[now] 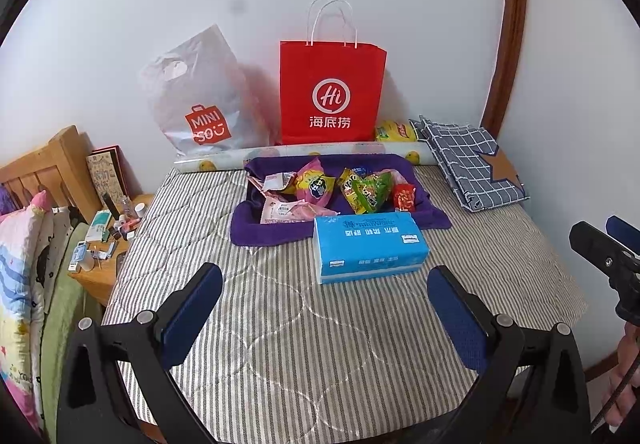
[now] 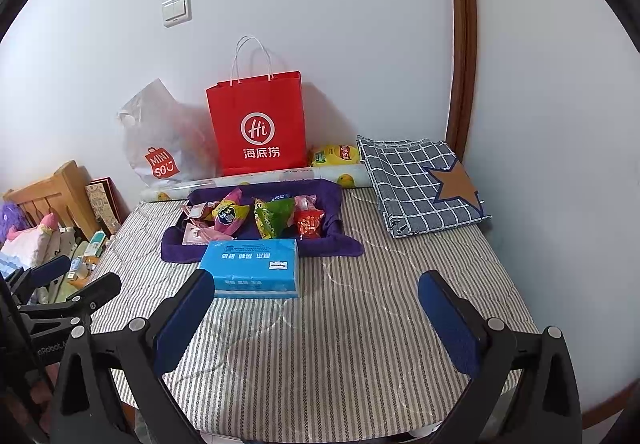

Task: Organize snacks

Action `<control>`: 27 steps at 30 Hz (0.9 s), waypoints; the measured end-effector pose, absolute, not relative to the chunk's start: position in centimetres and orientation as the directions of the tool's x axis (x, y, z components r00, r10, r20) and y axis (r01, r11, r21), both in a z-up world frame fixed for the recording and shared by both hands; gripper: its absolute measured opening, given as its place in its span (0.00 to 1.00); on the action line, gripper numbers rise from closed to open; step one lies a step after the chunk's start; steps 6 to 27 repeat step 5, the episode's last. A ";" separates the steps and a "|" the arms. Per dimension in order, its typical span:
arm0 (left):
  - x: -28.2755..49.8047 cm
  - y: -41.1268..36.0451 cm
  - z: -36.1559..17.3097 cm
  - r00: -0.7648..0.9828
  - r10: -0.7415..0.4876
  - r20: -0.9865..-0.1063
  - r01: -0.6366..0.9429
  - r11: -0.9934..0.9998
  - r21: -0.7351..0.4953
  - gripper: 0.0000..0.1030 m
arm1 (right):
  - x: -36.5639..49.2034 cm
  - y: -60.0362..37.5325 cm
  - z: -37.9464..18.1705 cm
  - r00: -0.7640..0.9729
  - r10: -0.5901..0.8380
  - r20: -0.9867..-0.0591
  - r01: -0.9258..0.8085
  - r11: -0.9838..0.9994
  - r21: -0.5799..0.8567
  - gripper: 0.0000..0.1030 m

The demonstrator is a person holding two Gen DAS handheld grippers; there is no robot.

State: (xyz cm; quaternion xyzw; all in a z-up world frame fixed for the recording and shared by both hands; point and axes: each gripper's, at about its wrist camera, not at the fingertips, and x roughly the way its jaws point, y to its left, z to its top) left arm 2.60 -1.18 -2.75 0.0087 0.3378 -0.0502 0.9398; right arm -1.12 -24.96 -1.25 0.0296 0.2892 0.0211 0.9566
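Both claws hover level above the near part of the striped bed (image 1: pixel 320 344), aimed at the wall. The left claw (image 1: pixel 324 318) is spread wide and holds nothing; the right claw (image 2: pixel 316 318) likewise gapes empty. The snacks (image 1: pixel 320 189) lie heaped on a purple towel (image 1: pixel 256 232) near the bed's far edge, a blue tissue pack (image 1: pixel 368 248) just before them. Bare striped cover lies between claws and pack.

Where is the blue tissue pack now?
In both wrist views the blue tissue pack lies on the striped bed cover, directly in front of the purple towel that holds the snacks.
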 end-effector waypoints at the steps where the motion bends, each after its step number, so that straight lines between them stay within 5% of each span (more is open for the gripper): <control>1: 2.6 -1.2 -2.7 0.767 -0.087 -0.635 0.100 0.995 -0.015 0.98 | -1.1 -24.9 -1.2 0.832 0.057 -0.551 -0.024 0.997 0.067 1.00; 27: 2.7 -1.2 -2.7 0.773 -0.077 -0.630 0.096 0.995 -0.004 0.99 | -1.1 -24.6 -1.1 0.837 0.058 -0.544 -0.032 0.998 0.057 1.00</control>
